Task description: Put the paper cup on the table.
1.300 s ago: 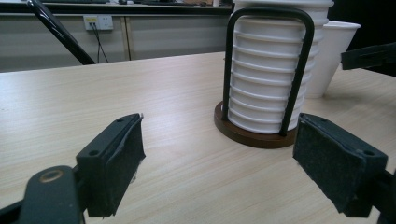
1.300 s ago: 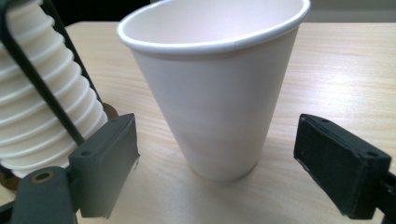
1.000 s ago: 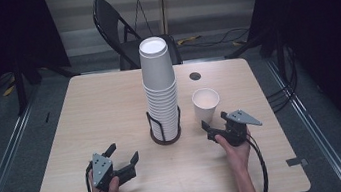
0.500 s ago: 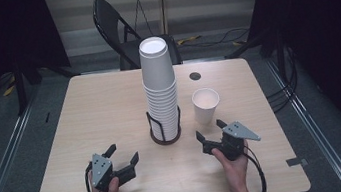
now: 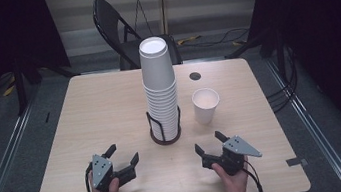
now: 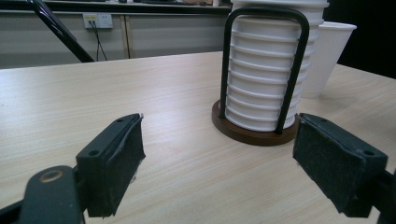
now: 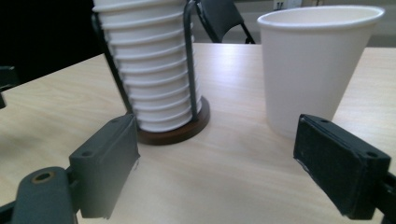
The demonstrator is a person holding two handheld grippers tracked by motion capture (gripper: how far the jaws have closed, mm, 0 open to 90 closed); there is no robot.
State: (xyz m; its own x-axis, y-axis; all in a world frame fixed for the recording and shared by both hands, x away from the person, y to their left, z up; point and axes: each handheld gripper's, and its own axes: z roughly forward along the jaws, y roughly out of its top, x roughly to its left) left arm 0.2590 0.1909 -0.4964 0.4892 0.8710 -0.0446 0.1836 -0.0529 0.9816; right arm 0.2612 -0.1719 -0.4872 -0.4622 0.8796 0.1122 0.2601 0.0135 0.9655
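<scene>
On bench near edge: right gripper (image 5: 211, 146) pulled back from cup (image 5: 206, 104), jaws wide, empty. Cup now stands alone right of stack (image 5: 160, 90) in holder (image 5: 165, 128). Left gripper (image 5: 122, 153) idle, wide too. Looks like one cup placed, next pull coming.
</scene>
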